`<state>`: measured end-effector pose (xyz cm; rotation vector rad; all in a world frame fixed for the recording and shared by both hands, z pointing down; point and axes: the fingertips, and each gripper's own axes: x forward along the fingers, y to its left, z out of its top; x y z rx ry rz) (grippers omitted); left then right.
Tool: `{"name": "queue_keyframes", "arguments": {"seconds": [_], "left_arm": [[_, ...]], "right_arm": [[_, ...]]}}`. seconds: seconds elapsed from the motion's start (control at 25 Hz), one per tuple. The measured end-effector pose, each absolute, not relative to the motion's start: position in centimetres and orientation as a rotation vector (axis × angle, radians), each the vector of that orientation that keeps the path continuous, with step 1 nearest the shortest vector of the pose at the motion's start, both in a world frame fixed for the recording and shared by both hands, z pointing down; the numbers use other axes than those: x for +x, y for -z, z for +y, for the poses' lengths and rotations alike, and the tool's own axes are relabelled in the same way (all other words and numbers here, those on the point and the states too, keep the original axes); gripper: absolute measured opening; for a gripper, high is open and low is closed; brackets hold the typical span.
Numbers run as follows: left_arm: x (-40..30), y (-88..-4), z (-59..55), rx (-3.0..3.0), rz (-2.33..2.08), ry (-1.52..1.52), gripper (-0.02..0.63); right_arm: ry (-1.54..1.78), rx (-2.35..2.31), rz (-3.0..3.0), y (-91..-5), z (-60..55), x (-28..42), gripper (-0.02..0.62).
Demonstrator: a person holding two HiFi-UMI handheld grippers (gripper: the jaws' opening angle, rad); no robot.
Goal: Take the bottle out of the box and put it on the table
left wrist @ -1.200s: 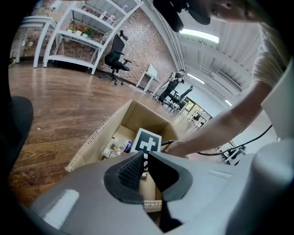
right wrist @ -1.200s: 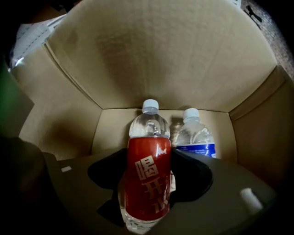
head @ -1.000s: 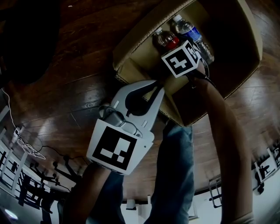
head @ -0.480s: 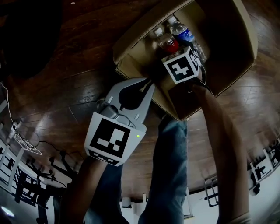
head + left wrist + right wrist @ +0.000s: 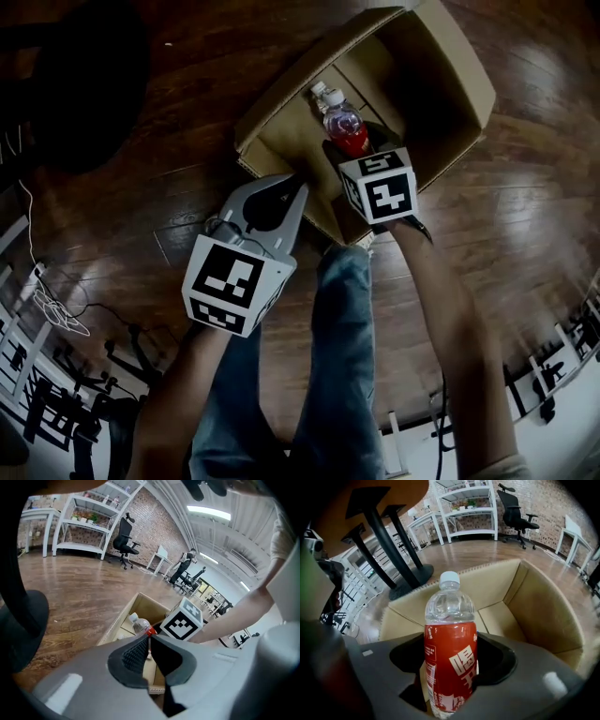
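Observation:
A clear bottle with a red label and white cap (image 5: 343, 124) is held upright over the open cardboard box (image 5: 450, 66), which stands on the wooden floor. My right gripper (image 5: 352, 150) is shut on its label; in the right gripper view the bottle (image 5: 450, 658) fills the gap between the jaws, with the box's inside (image 5: 543, 606) behind it. My left gripper (image 5: 298, 186) hangs by the box's near flap, shut and with nothing in it. In the left gripper view its tips (image 5: 149, 639) meet, and the bottle (image 5: 138, 624) shows beyond them.
A dark round table base (image 5: 84, 84) lies on the floor left of the box, with black table legs (image 5: 393, 541) rising from it. My jeans-clad legs (image 5: 328, 375) stand just below the box. White cables (image 5: 52, 309) lie at the left. Shelves (image 5: 93, 522) and an office chair (image 5: 124, 538) stand far off.
My right gripper has risen with the red-label bottle, lifting it up from the box. The left gripper has also come up. The blue-label bottle seen earlier no longer shows.

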<state>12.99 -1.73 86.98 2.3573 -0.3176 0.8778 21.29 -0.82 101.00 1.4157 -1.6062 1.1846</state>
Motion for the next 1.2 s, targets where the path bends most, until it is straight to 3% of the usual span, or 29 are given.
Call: {"name": "queue_keyframes", "arguments": {"seconds": [0.52,1.2], "left_arm": [[12.9,-75.4,-3.7,2.307,-0.54,-0.775,0.0],[10.6,-51.7,-5.5,2.373,-0.754,-0.508,0.0]], "right_arm": [[-1.076,1.46,-1.82,-81.6,-4.1,19.4,0.301],[-0.873,1.654,-1.993,-54.2,-7.3,15.8,0.302]]}}
